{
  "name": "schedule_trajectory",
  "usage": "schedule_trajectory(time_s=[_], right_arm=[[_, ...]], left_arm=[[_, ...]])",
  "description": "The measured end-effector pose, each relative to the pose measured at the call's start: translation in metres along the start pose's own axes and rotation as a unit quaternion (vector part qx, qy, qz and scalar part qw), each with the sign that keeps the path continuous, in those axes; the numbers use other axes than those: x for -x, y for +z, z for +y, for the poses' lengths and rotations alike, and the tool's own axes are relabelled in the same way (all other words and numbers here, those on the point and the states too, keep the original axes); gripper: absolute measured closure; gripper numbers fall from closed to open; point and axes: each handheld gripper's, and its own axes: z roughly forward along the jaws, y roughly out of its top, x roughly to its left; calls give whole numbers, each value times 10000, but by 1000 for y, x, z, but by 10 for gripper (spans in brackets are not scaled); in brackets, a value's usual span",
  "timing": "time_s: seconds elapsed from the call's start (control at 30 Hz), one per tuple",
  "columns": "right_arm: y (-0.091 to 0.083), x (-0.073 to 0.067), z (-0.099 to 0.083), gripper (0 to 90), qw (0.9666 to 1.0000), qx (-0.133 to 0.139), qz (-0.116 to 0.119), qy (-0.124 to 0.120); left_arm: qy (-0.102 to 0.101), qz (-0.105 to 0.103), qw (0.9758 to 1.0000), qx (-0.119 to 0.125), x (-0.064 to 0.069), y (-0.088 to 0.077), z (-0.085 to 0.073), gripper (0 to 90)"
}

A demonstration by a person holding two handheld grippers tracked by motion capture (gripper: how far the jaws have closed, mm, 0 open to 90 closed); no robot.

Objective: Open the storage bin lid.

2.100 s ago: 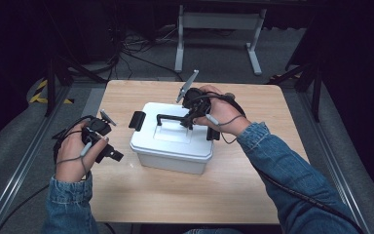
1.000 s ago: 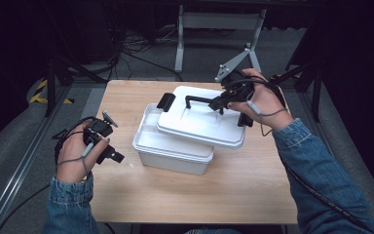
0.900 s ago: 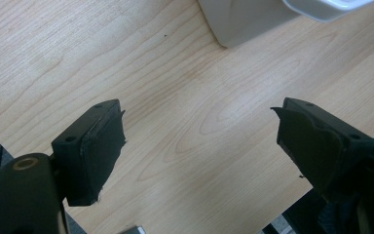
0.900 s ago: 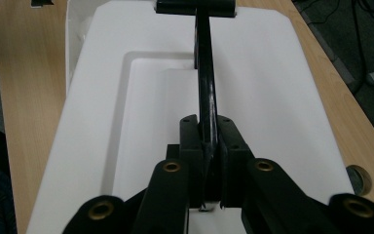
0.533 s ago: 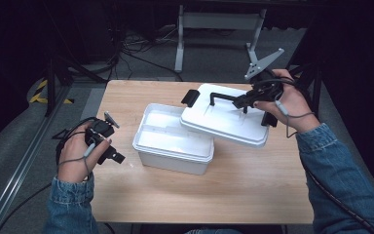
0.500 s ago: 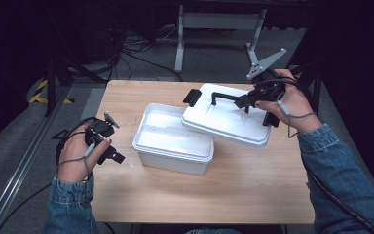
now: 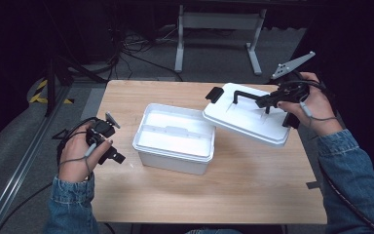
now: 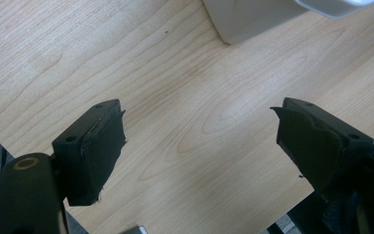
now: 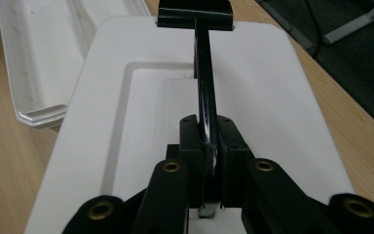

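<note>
Over the light wooden tabletop (image 7: 243, 190), right claw (image 7: 268, 101) is clamped on the black handle (image 9: 205, 97) of the white plastic lid (image 7: 246, 119), held tilted beside the open white plastic box (image 7: 175, 139). Left claw (image 8: 199, 146) gapes wide, empty.

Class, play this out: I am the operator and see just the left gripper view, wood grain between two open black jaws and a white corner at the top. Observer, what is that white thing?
Observer: It is the white box, open on the wooden table, beside the left hand-held gripper.
Operator: Where is its cover?
Observer: The white lid hangs tilted to the right of the box, one edge over the box's rim.
Operator: What holds it?
Observer: The right hand-held gripper is shut on the lid's black handle.
</note>
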Motion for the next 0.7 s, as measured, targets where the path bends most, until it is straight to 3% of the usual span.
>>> schedule_trajectory(time_s=[0.33, 0.7], right_arm=[[-9, 22, -26, 837, 9993, 9, -231, 301], [-3, 48, -52, 838, 9975, -94, -448, 537]], left_arm=[[-11, 16, 10000, -24, -1, 1, 0, 184], [43, 78, 10000, -17, -2, 3, 0, 184]])
